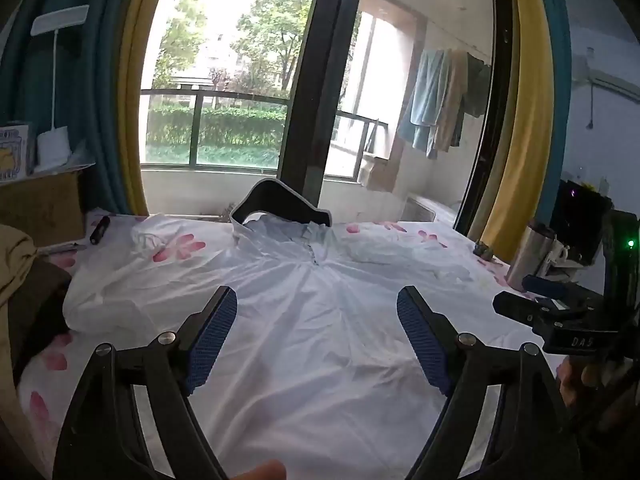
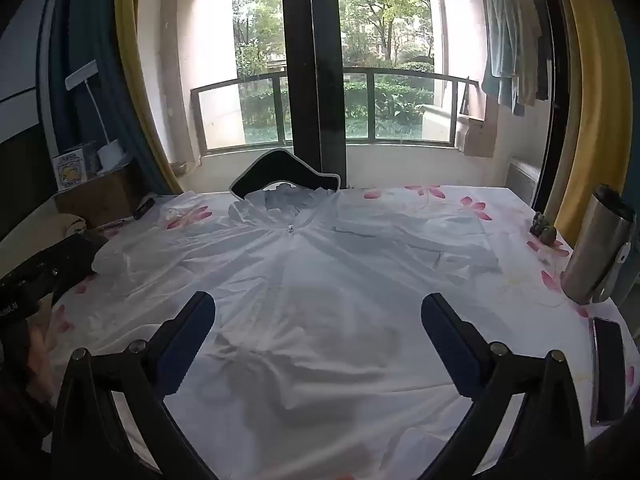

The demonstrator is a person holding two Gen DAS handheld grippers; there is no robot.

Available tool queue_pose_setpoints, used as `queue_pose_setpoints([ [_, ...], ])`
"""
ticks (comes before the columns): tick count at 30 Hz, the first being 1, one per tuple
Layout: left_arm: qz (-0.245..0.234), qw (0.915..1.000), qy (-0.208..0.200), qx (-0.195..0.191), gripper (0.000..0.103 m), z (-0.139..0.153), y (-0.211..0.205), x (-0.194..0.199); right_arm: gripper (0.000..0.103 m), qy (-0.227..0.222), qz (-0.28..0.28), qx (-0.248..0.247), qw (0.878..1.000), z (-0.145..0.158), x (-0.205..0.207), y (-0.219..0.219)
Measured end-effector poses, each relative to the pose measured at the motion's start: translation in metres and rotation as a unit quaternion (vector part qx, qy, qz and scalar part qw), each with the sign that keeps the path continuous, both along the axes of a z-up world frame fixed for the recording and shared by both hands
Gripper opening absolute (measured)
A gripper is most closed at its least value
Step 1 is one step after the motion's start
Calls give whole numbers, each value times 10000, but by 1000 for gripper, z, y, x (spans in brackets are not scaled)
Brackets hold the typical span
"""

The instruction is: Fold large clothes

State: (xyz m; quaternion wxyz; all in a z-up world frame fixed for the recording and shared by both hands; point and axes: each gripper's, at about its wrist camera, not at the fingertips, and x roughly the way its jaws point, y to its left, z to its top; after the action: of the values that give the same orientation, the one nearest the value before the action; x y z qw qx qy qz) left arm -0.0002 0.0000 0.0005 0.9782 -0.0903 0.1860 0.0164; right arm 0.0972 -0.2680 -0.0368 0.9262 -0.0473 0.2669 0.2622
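A large white zip-front jacket (image 1: 312,320) lies spread flat on the flowered table cover, with its collar and black-lined hood (image 1: 280,200) at the far side. It also shows in the right wrist view (image 2: 312,280), sleeves out to both sides. My left gripper (image 1: 318,300) is open and empty, above the jacket's lower middle. My right gripper (image 2: 318,308) is open and empty too, hovering over the jacket's front. The right gripper's body (image 1: 560,320) shows at the right edge of the left wrist view.
A steel flask (image 2: 600,244) and a phone (image 2: 608,368) lie at the table's right edge. A small dark ornament (image 2: 542,228) sits behind them. A cardboard box (image 1: 40,208), a lamp (image 1: 56,80) and a black pen-like object (image 1: 100,230) are at the left.
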Motion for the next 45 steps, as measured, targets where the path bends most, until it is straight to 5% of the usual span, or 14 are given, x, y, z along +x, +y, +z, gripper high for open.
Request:
queue_pose_setpoints([
  [23,467,9989,-101,-34,85,1,15,0,102,-246,-65,-79,9996,8,-1,3],
  [45,424,9990,-82,-59,85,3,12,1,102,-227,-146,-83,9996,6,4,0],
])
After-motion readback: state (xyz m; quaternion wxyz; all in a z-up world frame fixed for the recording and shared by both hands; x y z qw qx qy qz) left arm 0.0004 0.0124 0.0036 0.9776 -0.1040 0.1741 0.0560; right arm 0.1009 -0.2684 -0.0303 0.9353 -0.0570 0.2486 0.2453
